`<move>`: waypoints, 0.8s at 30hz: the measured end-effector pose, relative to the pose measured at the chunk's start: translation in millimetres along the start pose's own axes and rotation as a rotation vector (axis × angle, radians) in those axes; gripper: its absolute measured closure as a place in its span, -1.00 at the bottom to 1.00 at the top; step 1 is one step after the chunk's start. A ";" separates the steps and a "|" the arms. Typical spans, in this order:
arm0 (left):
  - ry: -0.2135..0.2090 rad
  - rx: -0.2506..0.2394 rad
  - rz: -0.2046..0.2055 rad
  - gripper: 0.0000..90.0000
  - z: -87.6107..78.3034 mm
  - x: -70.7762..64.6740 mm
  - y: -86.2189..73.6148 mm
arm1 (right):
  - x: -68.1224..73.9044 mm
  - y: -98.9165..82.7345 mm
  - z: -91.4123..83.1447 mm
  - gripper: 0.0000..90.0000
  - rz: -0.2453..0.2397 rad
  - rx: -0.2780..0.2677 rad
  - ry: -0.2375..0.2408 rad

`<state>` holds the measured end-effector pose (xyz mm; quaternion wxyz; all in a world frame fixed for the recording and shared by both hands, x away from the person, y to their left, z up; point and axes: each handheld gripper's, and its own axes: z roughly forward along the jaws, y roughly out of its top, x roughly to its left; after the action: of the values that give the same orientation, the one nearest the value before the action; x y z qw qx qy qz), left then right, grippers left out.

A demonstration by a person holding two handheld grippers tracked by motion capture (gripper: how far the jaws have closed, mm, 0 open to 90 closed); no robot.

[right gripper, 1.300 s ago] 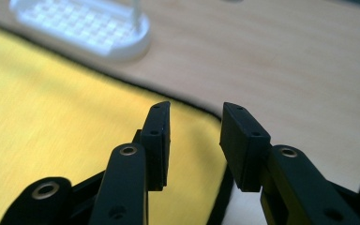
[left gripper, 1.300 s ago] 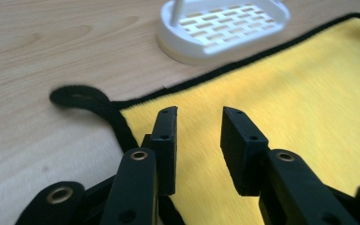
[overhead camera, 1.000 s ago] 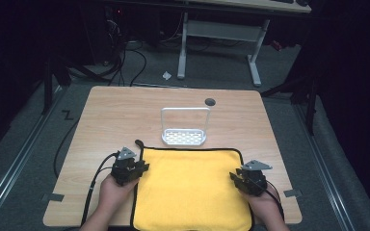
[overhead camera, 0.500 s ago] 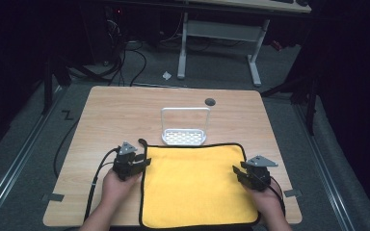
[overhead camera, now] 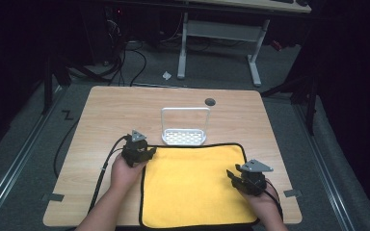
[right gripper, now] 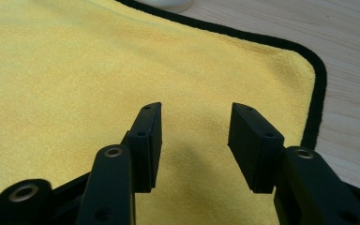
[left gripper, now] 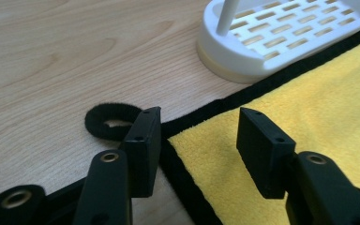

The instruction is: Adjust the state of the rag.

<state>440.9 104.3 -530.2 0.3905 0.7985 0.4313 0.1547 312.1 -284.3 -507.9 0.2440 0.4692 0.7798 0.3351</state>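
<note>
A yellow cloth (overhead camera: 192,185) with a black hem lies spread flat on the near half of the wooden table (overhead camera: 125,108). My left gripper (overhead camera: 142,153) hovers over the cloth's far left corner (left gripper: 187,136), where a black hanging loop (left gripper: 107,122) rests on the wood. Its jaws have just been opening and stand apart, with the cloth under them but not pinched. My right gripper (overhead camera: 238,175) is low over the right side of the cloth (right gripper: 75,70), near its far right corner. Its jaws have also just been opening, and nothing is gripped between them (right gripper: 194,110).
A white slotted rack (overhead camera: 184,130) with an upright wire handle stands just beyond the cloth's far edge, close to my left gripper (left gripper: 199,117). A dark round grommet (overhead camera: 210,101) sits at the table's back. A second desk frame (overhead camera: 217,33) and cables lie on the floor beyond.
Both grippers' jaws have spread wider. The left gripper slid forward and to the right along the cloth's far left corner. The right gripper stayed about where it was.
</note>
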 end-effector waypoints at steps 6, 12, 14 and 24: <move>0.027 0.007 0.064 -0.02 -0.3 -7.4 -3.6 | 10.0 5.1 -4.1 0.04 -0.012 -0.025 0.038; 0.051 -0.020 0.158 0.45 -2.7 -20.4 -11.1 | 35.7 15.6 -9.4 -0.01 -0.051 -0.067 0.082; 0.050 -0.018 0.165 0.58 -2.9 -22.1 -11.2 | 45.3 18.6 -10.0 -0.01 -0.065 -0.075 0.101; -0.178 -0.031 -0.083 0.78 -3.4 6.6 -11.3 | 105.6 29.9 0.3 0.01 -0.157 -0.083 0.199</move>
<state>436.3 114.9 -537.1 0.4456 0.7845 0.4250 0.0733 282.7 -179.6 -492.6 0.2100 0.3609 0.8199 0.3917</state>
